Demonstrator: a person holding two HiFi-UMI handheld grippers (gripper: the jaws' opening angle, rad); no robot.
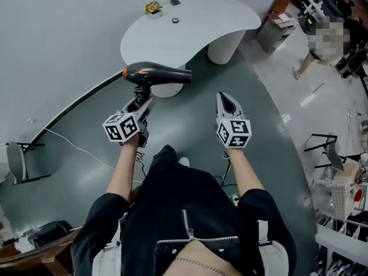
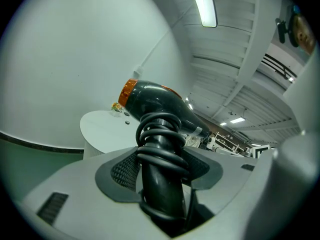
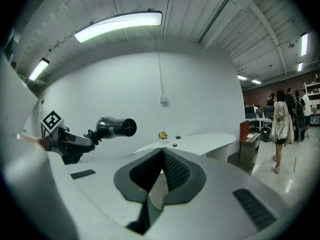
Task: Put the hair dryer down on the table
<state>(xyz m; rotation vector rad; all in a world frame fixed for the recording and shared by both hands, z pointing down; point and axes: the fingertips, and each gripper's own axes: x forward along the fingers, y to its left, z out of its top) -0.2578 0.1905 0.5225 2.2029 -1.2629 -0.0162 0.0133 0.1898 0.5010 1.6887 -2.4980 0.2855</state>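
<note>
Hair dryer (image 1: pixel 156 73) is airborne, not on table (image 1: pixel 218 16). In head view it sits at 11 o'clock from the person, nozzle toward 3 o'clock, orange rear cap toward 9. L gripper (image 1: pixel 140 100) pinches the dryer's black handle, jaws clamped either side, with the cord (image 2: pixel 160 134) coiled round the handle above the pads. R gripper (image 1: pixel 229 101) is at 1 o'clock, jaws pressed together, nothing between them. R gripper view shows the dryer up in the air, left of the white curved table and apart from it. Tabletop carries a small flower ornament (image 1: pixel 152 7) and two small dark items, type unclear. Another person (image 3: pixel 280 129) stands approx. 2 o'clock, well apart.
</note>
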